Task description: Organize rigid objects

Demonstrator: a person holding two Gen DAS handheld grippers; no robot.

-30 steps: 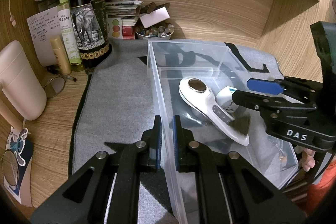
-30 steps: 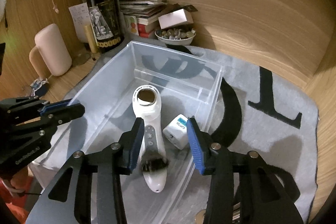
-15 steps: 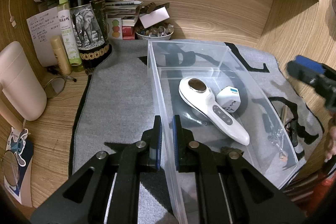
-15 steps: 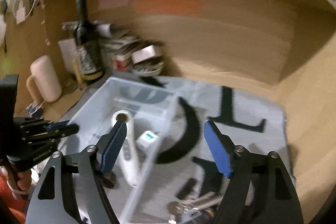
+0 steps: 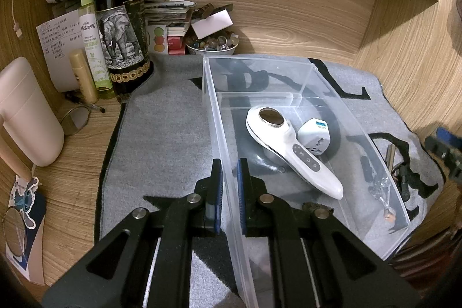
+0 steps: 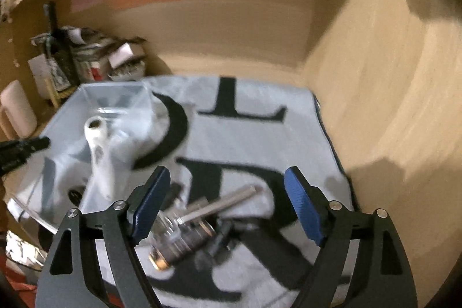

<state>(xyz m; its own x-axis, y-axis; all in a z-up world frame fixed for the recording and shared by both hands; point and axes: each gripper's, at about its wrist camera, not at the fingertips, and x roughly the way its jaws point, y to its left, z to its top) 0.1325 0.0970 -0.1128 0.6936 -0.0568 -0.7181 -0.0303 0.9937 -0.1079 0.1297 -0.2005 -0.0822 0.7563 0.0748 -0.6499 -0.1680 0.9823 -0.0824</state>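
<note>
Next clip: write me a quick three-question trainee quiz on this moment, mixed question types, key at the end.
1. True or false: the left claw is shut on the near wall of the clear bin.
2. Which lies inside the bin? A) wine bottle B) white handheld device C) bowl of stones
3. Fill in: the right claw hangs ____ over the metal clutter on the grey mat.

Key: 1 true; 2 B; 3 open
</note>
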